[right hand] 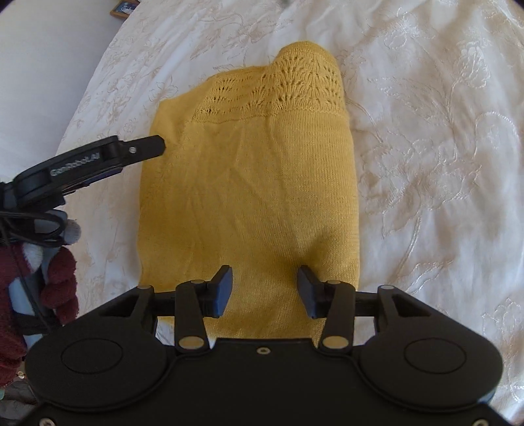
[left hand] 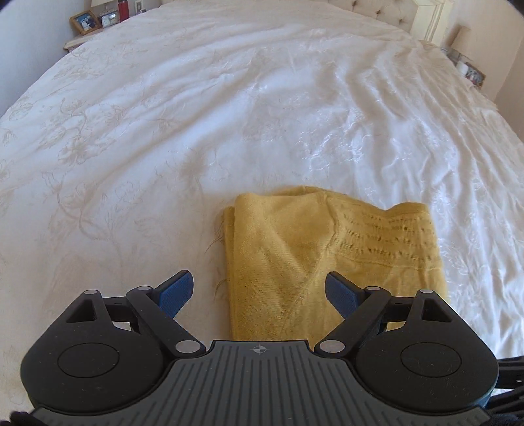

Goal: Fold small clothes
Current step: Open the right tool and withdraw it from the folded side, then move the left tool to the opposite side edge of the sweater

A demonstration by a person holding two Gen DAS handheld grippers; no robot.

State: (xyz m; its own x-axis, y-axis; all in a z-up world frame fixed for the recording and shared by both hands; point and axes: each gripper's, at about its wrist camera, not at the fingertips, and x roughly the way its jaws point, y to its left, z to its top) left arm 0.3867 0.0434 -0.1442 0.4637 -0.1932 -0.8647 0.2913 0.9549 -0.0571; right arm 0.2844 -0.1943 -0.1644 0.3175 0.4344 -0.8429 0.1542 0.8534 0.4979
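A yellow knit garment lies folded into a rectangle on the white bedspread. It has a lacy openwork band at its far end. My left gripper is open and empty, just above the garment's near left part. In the right wrist view the garment fills the middle. My right gripper is open and empty over its near edge. The left gripper shows there at the left, its tip at the garment's left edge.
The bedspread is embroidered and wrinkled on the right side. A nightstand with a photo frame, a clock and a red bottle stands at the far left. A headboard and another nightstand are at the far right.
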